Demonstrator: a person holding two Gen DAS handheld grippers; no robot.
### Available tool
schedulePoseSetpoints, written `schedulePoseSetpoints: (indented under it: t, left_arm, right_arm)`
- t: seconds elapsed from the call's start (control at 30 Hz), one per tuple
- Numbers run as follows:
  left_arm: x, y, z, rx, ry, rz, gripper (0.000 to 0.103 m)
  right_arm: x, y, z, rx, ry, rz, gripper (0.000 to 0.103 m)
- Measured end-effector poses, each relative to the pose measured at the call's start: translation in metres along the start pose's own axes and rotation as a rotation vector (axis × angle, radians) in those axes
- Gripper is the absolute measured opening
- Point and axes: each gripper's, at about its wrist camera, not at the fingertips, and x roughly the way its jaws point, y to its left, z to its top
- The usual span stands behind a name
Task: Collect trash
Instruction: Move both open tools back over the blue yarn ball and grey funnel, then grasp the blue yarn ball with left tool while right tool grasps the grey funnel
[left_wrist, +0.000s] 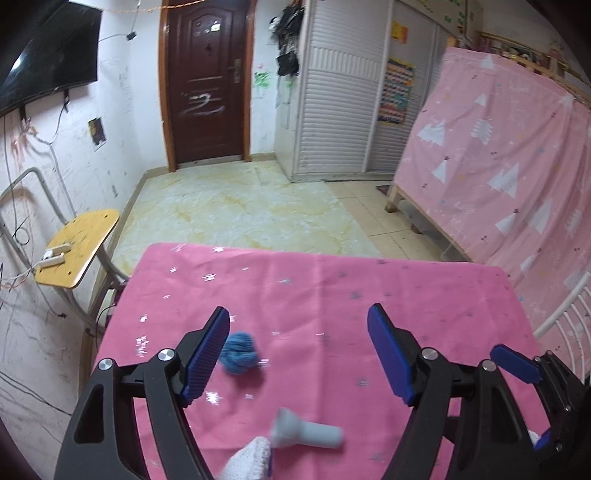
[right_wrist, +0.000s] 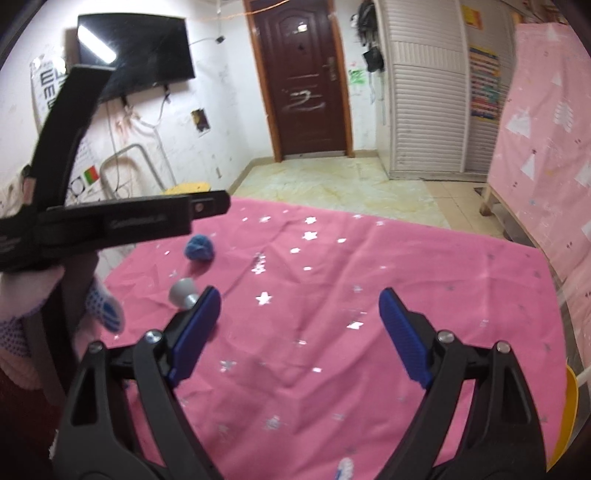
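Hiding part of grey stopper (right_wrist: 181, 292): right gripper (right_wrist: 299, 325) jaws.

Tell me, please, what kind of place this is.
Probably a bedroom in a home: a dark wooden door, a wall-mounted television and a louvred wardrobe surround a table under a pink starred cloth.

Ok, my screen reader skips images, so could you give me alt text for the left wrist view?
The open left gripper hovers over a pink tablecloth, with a blue yarn ball beside its left finger and a grey plastic piece lying nearer the camera. The right gripper shows at lower right; a brown door stands behind.
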Motion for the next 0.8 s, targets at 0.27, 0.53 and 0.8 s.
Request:
schedulePoseSetpoints:
  t: [0.27, 0.53, 0.8]
  left_arm:
    - [0.027, 0.036, -0.009, 0.001, 0.067, 0.049, 0.069]
    - [0.051, 0.045, -0.020, 0.047, 0.134, 0.071, 0.060]
    - [0.062, 0.053, -0.025, 0.055, 0.152, 0.030, 0.027]
  right_arm:
    - [0.023, 0.029, 0.006, -0.059, 0.051, 0.042, 0.085]
    - [0.044, 0.058, 0.006, -0.123, 0.104, 0.078, 0.087]
    - [0.060, 0.074, 0.010, -0.159, 0.142, 0.096, 0.087]
